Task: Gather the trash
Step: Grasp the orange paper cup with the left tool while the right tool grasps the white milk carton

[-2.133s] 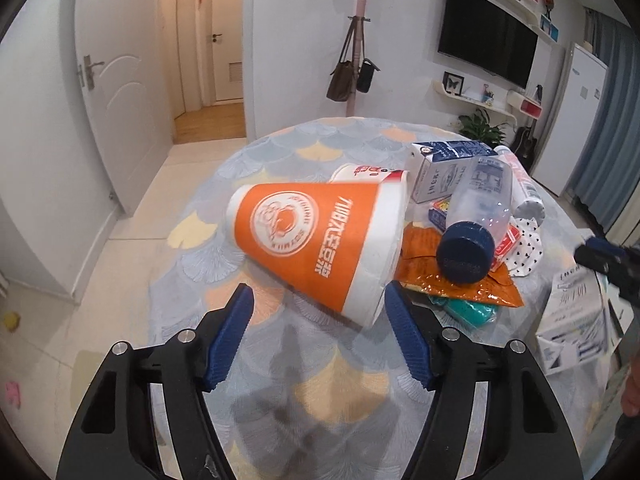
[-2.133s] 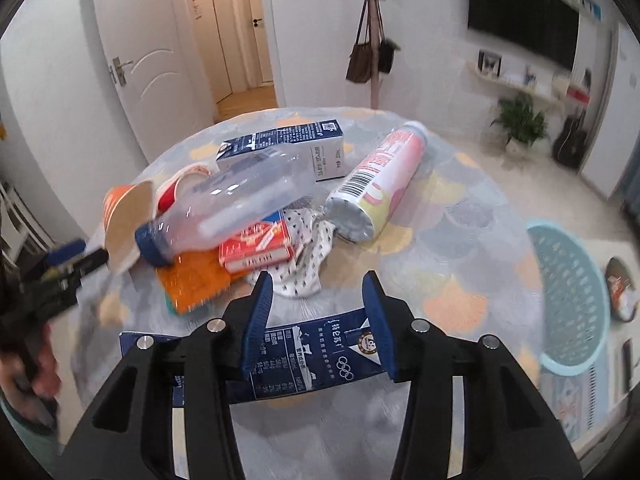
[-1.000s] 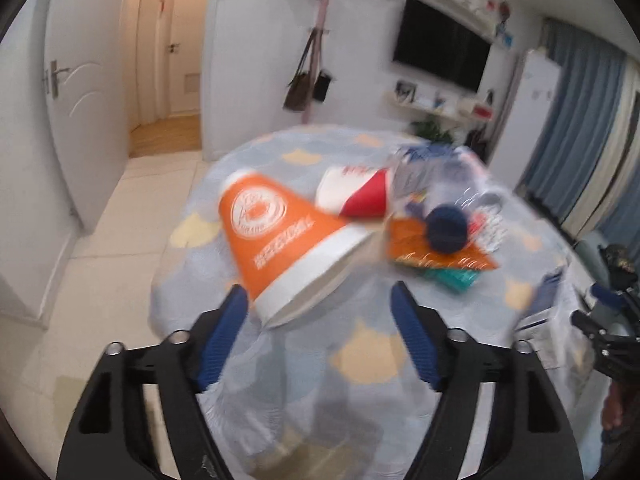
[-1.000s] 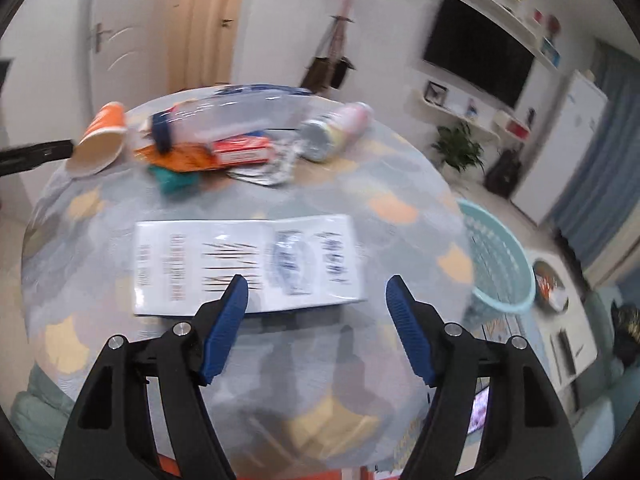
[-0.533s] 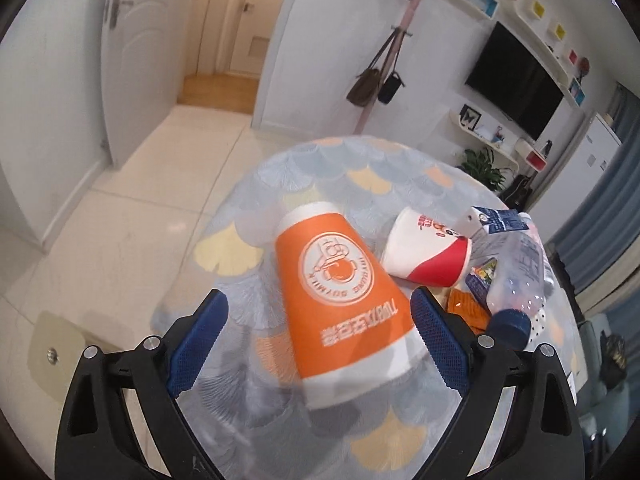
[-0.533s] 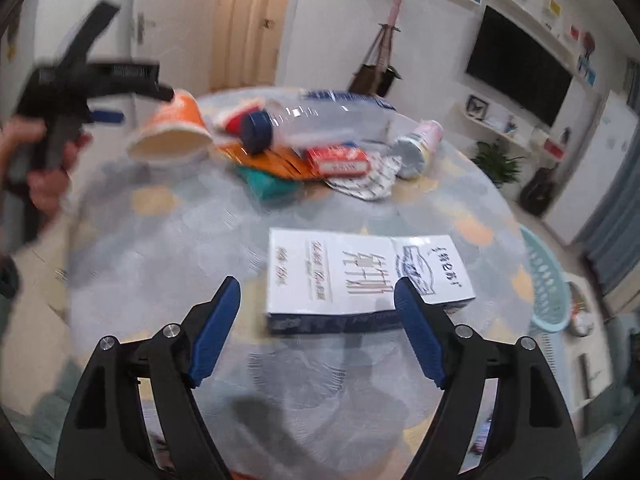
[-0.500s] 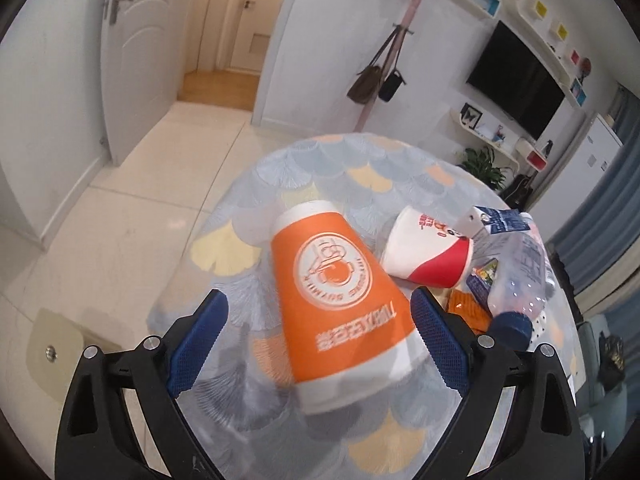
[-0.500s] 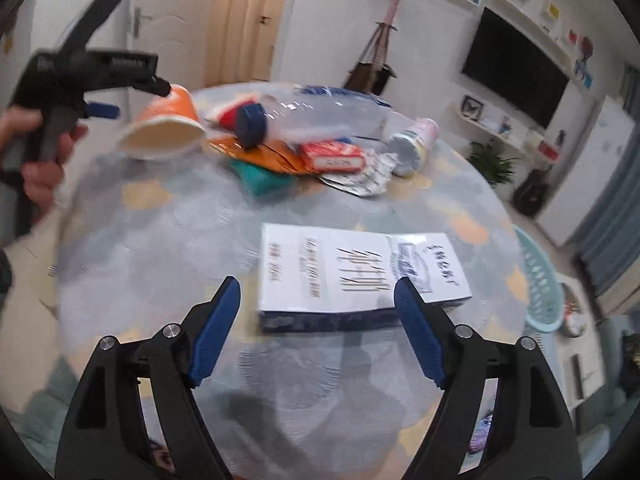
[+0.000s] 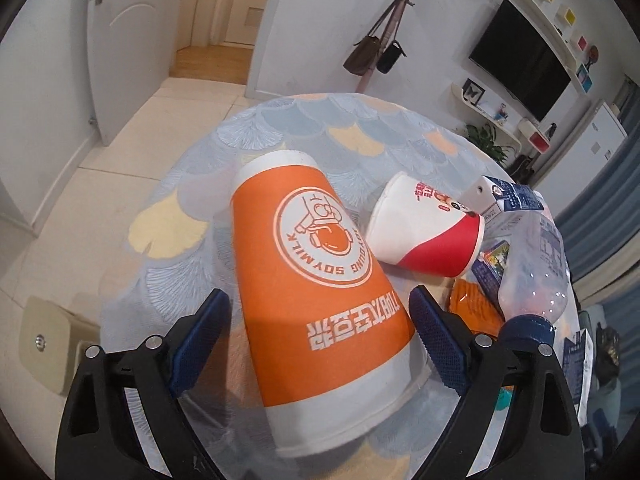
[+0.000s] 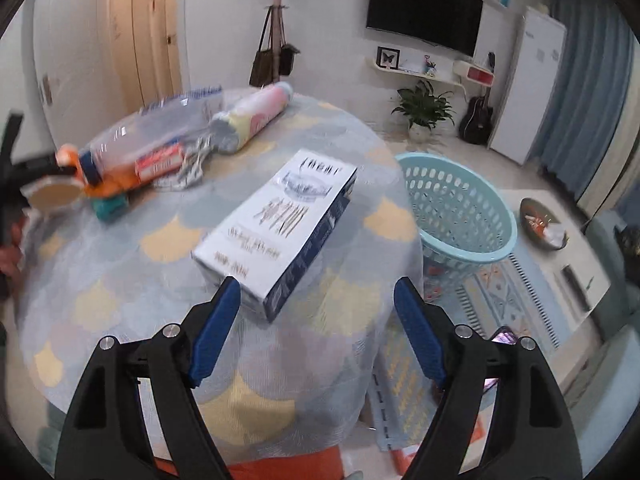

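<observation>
We hold our left gripper [image 9: 320, 334] spread wide around the tapered orange paper soy-milk cup [image 9: 320, 288], which lies on its side on the scalloped-pattern tablecloth [image 9: 280, 132]; pads apart from it. Our right gripper [image 10: 316, 330] gapes wide just short of a flat rectangular carton [image 10: 280, 228] at the table's edge. A perforated teal plastic basket [image 10: 460, 216] sits on the floor beyond.

Two paper cups [image 9: 320, 276] [image 9: 426, 236], one plastic bottle [image 9: 536, 272], two cartons [image 10: 276, 228] [image 9: 508, 198], one can [image 10: 252, 116], one basket [image 10: 460, 208].
</observation>
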A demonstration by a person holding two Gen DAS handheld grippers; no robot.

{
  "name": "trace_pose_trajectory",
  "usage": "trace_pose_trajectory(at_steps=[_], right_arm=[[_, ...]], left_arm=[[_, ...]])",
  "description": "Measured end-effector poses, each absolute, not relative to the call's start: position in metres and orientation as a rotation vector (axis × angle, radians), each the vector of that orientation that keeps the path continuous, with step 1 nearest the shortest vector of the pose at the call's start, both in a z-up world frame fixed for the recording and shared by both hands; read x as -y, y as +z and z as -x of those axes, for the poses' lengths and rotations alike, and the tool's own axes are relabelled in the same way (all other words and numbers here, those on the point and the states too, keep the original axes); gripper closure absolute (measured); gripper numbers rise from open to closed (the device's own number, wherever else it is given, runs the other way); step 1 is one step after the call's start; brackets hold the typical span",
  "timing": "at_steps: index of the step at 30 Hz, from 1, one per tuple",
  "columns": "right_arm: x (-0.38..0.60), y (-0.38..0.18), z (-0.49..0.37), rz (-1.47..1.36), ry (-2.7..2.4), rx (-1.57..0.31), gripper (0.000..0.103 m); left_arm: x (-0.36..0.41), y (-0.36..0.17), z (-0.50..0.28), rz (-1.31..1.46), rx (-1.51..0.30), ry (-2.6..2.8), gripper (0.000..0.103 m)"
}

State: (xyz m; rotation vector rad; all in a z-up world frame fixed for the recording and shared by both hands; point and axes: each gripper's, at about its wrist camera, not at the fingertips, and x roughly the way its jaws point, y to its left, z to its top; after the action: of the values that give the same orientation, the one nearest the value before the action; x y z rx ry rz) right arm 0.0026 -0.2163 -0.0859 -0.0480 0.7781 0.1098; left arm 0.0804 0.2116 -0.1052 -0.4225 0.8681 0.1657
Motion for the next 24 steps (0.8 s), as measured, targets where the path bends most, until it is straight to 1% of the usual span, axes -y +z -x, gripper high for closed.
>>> trace_pose_trajectory(at_steps=[1,2,4,5,8,10,12,20,21,22,24], right_arm=[[0.215,-0.082,-0.007,0.033,0.114,-0.773,0.027],[0.214,-0.081,-0.009,0.024,0.117,-0.772,0.025],[0.211,-0.079,-0.021,-0.023,0.114,-0.782,0.017],[0.210,-0.079,-0.027,-0.055,0.109,-0.800,0.012],[0.212,-0.090,-0.054,-0.161,0.073,-0.905,0.010],[0.216,-0.099,-0.067,-0.241,0.072,-0.952,0.010],[0.215,-0.104,-0.076,-0.286,0.070,-0.972,0.010],[0.192,-0.115,-0.093,-0.230,0.034,-1.014,0.011],[0.193,-0.114,-0.092,-0.225,0.027,-1.008,0.012],[0.193,-0.114,-0.093,-0.220,0.023,-1.004,0.015],[0.191,-0.113,-0.091,-0.202,0.009,-1.001,0.034]], left_arm=[[-0.210,-0.105,-0.083,0.417,-0.866,0.167,0.022],[-0.209,-0.105,-0.085,0.418,-0.864,0.166,0.027],[-0.208,-0.105,-0.087,0.428,-0.860,0.165,0.033],[-0.208,-0.104,-0.087,0.432,-0.858,0.163,0.040],[-0.205,-0.103,-0.086,0.446,-0.850,0.138,0.053],[-0.203,-0.101,-0.084,0.441,-0.837,0.137,0.057],[-0.200,-0.095,-0.081,0.423,-0.814,0.139,0.058],[-0.184,-0.057,-0.064,0.353,-0.695,0.117,0.058],[-0.181,-0.052,-0.063,0.343,-0.684,0.112,0.058],[-0.176,-0.047,-0.063,0.329,-0.673,0.107,0.058],[-0.167,-0.037,-0.062,0.309,-0.652,0.091,0.058]])
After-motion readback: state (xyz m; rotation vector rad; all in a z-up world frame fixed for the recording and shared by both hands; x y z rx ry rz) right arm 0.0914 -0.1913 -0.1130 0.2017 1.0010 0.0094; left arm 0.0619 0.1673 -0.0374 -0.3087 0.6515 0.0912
